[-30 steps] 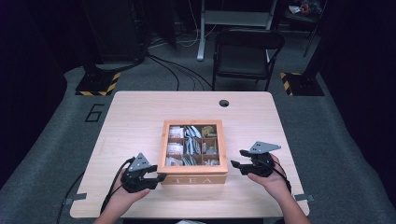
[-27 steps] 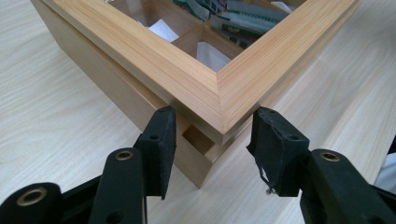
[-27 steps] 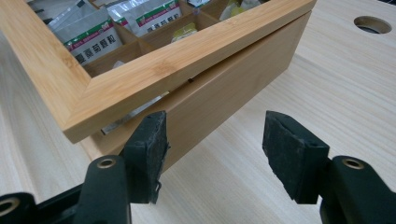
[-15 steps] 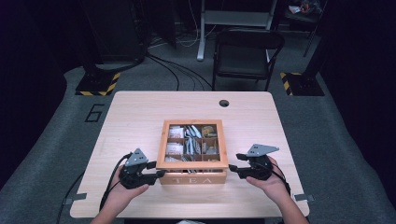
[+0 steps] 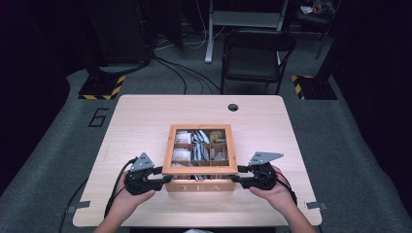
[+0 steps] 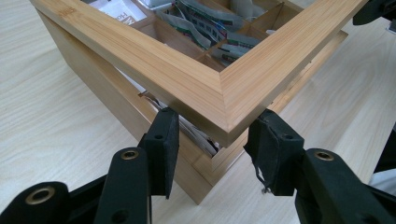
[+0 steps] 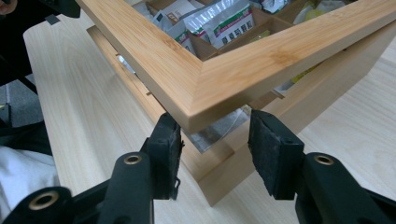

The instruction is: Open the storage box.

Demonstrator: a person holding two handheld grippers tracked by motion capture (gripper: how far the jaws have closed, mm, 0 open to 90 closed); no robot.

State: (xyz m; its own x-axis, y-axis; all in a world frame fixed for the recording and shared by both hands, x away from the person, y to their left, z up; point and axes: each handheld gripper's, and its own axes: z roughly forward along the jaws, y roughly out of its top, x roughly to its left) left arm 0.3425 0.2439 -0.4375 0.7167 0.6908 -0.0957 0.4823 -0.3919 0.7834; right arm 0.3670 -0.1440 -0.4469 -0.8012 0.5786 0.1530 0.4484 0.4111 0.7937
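Down at the near edge of the desk (image 5: pixel 145 116), a wooden tea box (image 5: pixel 200 184) sits a little toward the middle, its front wall lettered TEA and facing the person. Its framed lid (image 5: pixel 200 170) is raised off the box body at the front, so a gap shows between the lid's underside and the box walls in both gripper views.

The left hand (image 5: pixel 124 196) comes in from the bottom edge of the high view, forearm angled up and inward, holding the left gripper (image 5: pixel 163 178) level with the desk and pointed right at the box's near left corner. In the left gripper view its two black jaws stand moderately apart, one on each side of the lid's corner, tips just under the lid frame (image 6: pixel 224 93); whether the pads (image 6: pixel 166 140) press the wood I cannot tell, and they grip nothing that I can see.

The right hand (image 5: pixel 274 191) mirrors it, forearm angled up and inward from the bottom right, with the right gripper (image 5: pixel 238 177) aimed left at the near right corner. In the right gripper view the jaws are likewise spread, straddling the lid's corner (image 7: pixel 201 93) from below, with nothing clamped between them.

Inside the box, wooden dividers make small compartments filled with tea packets (image 5: pixel 197 145). Through the glass-less frame in the gripper views, green and white packets (image 7: pixel 229 23) lean upright.

Beyond the desk's far edge stands a dark chair (image 5: pixel 255 53) on the grey floor.
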